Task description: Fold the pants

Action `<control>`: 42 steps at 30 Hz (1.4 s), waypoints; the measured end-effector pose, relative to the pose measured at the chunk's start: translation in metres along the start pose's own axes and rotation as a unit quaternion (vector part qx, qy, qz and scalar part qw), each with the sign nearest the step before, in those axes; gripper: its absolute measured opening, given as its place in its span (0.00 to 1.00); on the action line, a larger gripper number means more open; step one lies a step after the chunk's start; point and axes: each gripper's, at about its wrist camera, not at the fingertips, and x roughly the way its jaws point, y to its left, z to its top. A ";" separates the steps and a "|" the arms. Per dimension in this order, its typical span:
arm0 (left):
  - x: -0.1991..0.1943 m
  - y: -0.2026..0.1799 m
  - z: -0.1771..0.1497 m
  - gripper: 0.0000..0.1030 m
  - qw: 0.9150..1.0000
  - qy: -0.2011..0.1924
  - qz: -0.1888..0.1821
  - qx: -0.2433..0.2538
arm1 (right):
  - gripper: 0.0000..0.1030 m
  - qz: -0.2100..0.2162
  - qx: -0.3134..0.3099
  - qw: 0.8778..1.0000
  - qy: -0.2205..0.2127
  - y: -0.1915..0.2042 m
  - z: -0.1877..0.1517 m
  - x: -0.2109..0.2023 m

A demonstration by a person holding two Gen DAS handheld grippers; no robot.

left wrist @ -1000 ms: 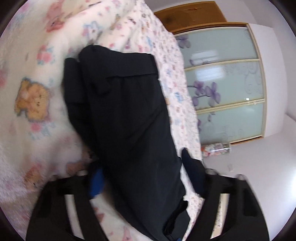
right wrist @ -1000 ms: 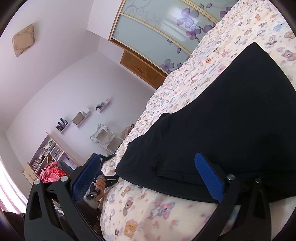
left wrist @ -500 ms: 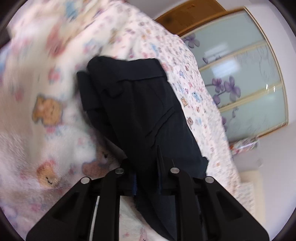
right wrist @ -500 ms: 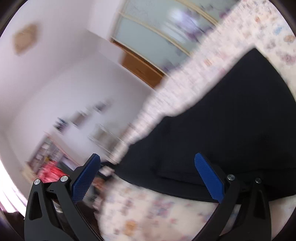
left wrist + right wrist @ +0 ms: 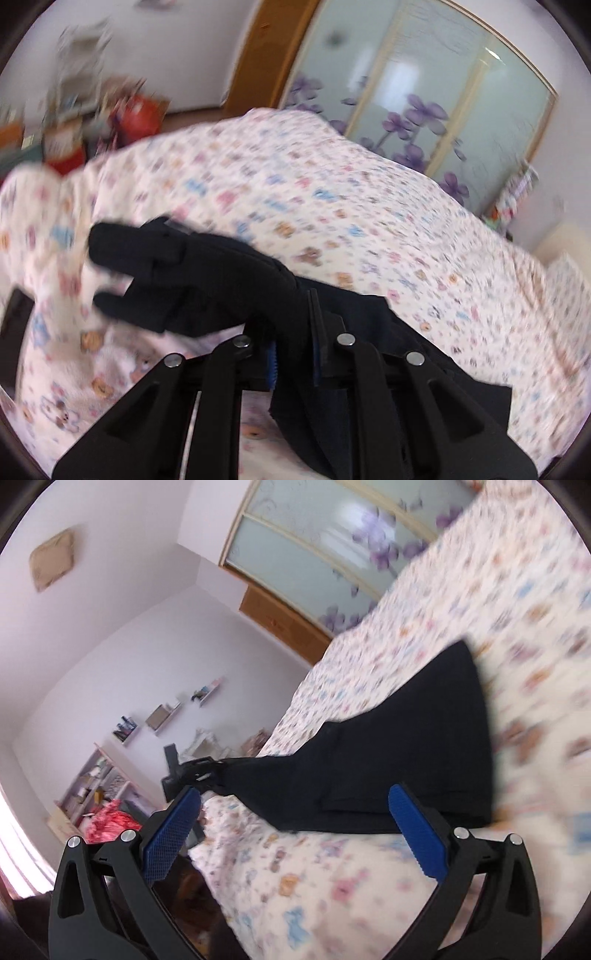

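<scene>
- The left gripper (image 5: 293, 360) sits at 6 o'clock, its black jaws pinched together on dark cloth
- The black pants (image 5: 207, 280) run from the jaws toward 9 o'clock, the far end lifted off the bed and blurred
- More of the pants trails toward 4 o'clock
- The bedspread (image 5: 332, 206), printed with small bears, fills the middle
- Frosted wardrobe doors (image 5: 417, 85) with purple flowers stand at 1 o'clock
- Blurred clutter (image 5: 92, 118) lies at 10 o'clock
</scene>
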 end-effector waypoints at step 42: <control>-0.069 -0.224 -0.248 0.98 0.903 -0.050 -0.154 0.399 | 0.99 0.048 -0.012 0.994 -0.098 -0.016 0.017 -0.047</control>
